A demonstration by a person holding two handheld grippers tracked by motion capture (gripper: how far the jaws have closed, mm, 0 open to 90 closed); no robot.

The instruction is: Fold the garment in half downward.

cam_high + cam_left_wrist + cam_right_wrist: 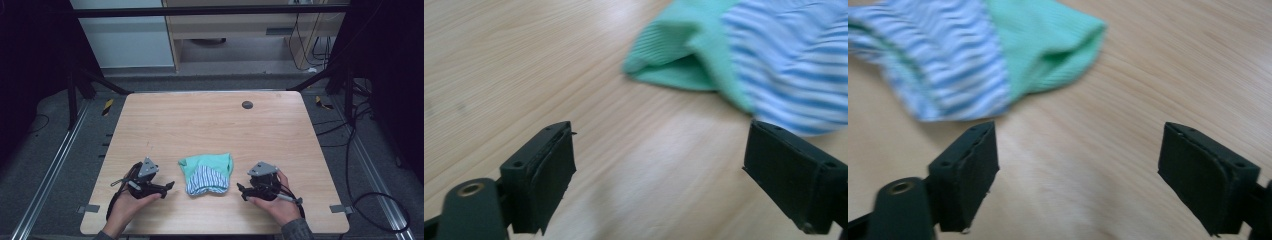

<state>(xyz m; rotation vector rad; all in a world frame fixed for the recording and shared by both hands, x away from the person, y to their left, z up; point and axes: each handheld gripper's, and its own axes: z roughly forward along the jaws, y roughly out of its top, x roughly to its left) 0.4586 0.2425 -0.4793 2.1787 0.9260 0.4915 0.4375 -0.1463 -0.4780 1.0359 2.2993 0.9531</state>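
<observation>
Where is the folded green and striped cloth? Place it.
In the high view the cloth lies on the table's near middle, between the left gripper and right gripper.

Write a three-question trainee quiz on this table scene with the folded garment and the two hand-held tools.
1. True or false: the left tool is clamped on the striped garment.
2. Which colours does the garment show? A) red and black B) mint green with blue-and-white stripes C) plain yellow
3. What lies between the jaws of the right tool in the right gripper view?

Key
1. False: both tools stand open, apart from the garment, one at each side of it.
2. B
3. Only bare wooden table; the garment lies beyond the jaws.
</observation>
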